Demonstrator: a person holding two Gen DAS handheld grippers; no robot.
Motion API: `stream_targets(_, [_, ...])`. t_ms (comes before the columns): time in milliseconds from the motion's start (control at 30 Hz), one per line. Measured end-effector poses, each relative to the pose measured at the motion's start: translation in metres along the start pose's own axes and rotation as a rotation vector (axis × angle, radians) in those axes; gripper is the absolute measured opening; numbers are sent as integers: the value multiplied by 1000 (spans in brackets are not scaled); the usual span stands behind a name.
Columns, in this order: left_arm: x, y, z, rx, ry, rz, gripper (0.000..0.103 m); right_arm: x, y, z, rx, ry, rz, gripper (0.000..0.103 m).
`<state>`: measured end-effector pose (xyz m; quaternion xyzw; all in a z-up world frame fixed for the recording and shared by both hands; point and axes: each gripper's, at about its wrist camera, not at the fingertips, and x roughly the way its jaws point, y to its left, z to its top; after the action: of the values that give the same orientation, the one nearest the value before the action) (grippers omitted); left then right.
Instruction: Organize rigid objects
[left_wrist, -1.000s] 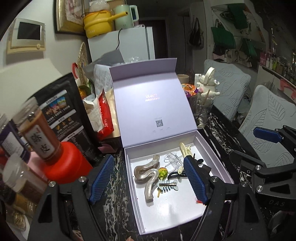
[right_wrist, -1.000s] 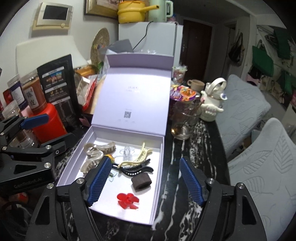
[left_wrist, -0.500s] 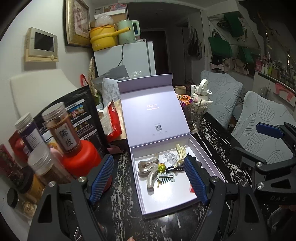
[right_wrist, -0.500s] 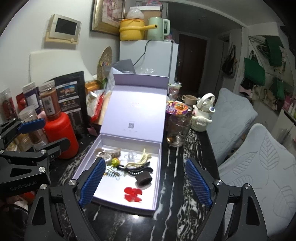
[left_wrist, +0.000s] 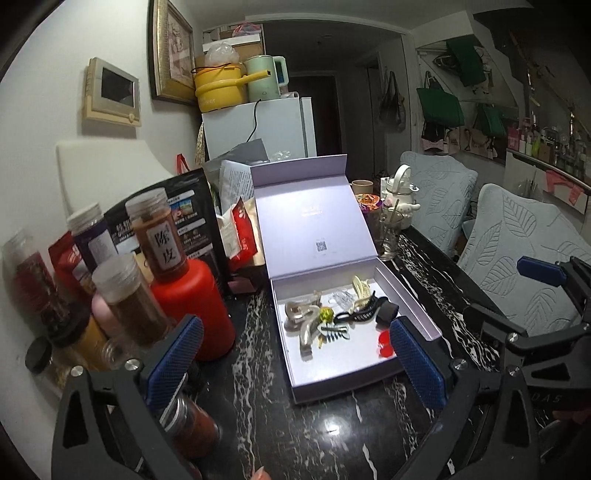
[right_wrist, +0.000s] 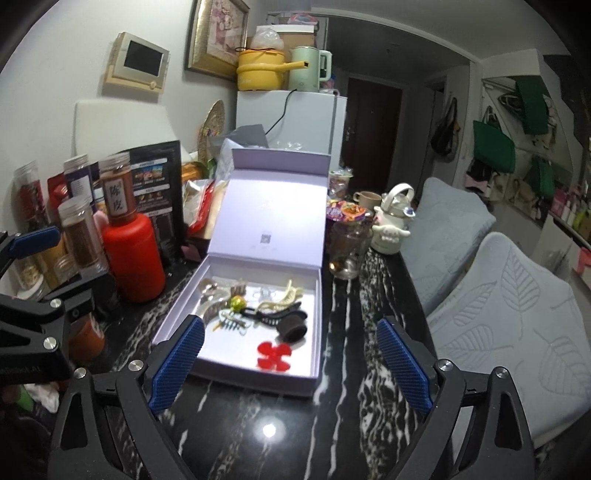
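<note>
Left wrist view: left gripper (left_wrist: 295, 363) jaws opening wide with nothing between the pads, lavender gift box (left_wrist: 428, 325) at 12 o'clock on the black marble table (left_wrist: 258, 369), hair clips (left_wrist: 321, 319) heaped mid-tray, red flower clip (left_wrist: 386, 343) at its 4 o'clock. Right wrist view: right gripper (right_wrist: 291, 365) jaws also opening and empty, box dead ahead, black hair tie (right_wrist: 291, 326) just beyond the flower clip. Judgement: everything looks boxed, so back out level and clear the red bottle (right_wrist: 133, 258) at 10 o'clock.
</note>
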<state>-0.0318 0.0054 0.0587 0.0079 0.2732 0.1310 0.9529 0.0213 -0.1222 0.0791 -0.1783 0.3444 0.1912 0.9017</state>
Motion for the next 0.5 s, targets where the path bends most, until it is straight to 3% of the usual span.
stream_targets(300, [3, 0, -33, -45, 0, -66, 103, -11, 5, -35, 27, 4, -56, 96])
stream_targets(500, [11, 1, -44, -52, 2, -69, 103, -6, -2, -55, 71, 25, -51, 96])
